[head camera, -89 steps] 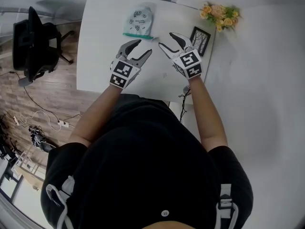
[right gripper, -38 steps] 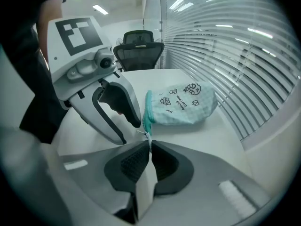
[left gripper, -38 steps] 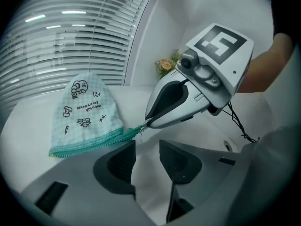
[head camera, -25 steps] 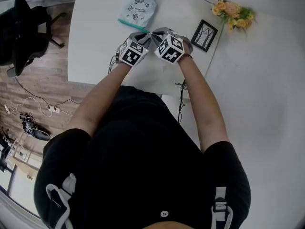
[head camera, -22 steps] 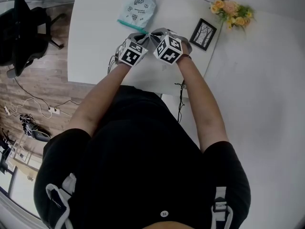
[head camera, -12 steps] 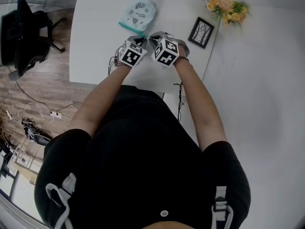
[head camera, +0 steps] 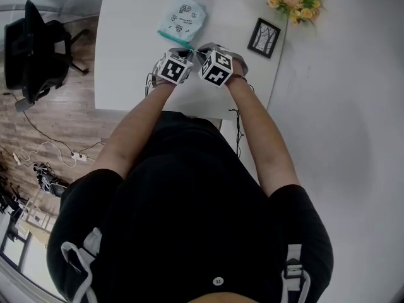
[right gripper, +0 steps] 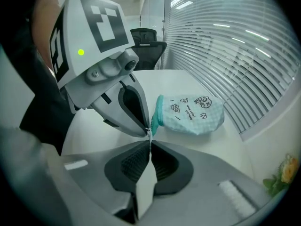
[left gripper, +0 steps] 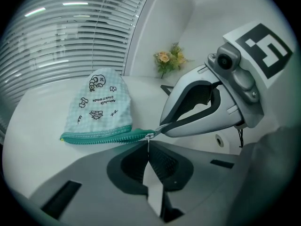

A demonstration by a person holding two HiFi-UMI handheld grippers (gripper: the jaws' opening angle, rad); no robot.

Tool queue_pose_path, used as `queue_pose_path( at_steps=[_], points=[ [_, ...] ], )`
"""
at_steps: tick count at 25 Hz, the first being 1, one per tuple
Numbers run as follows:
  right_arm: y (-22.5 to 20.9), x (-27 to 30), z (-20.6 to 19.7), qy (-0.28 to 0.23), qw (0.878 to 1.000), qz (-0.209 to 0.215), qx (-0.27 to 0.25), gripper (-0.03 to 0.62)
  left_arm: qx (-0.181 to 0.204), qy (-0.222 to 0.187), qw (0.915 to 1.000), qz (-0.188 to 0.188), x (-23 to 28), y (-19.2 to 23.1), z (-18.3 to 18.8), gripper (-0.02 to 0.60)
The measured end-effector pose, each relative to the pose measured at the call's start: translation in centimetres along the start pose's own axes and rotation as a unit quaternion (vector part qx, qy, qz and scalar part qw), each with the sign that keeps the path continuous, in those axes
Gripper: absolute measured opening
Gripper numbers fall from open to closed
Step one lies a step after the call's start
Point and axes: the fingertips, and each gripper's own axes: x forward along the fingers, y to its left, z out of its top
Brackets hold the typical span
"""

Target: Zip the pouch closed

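A pale blue checked pouch with doodles lies on the white table, its teal zipper along the near edge. Both grippers meet at the zipper's right end. My left gripper is shut, its tips pinching the pouch's corner just under the slider. My right gripper is shut too, and in the left gripper view its tip pinches the small metal pull. From the head view the left gripper and right gripper touch tip to tip, hiding the corner. I cannot tell whether the teeth are meshed.
A black picture frame lies at the table's right, and a bunch of flowers beyond it. A black office chair stands on the wooden floor to the left. Window blinds run behind the table.
Earlier both grippers stood open and apart, short of the pouch. Now they are shut together at its near right corner. Over the last second they have held there.
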Motion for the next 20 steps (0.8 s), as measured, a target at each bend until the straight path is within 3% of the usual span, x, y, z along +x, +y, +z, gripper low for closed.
queue_pose_path(
  at_steps=[20],
  points=[
    [-0.1, -1.0, -2.4, 0.003, 0.999, -0.026, 0.036, 0.02, -0.018, 0.005, 0.9998, 0.005, -0.3, 1.2, -0.3, 0.009]
  ],
)
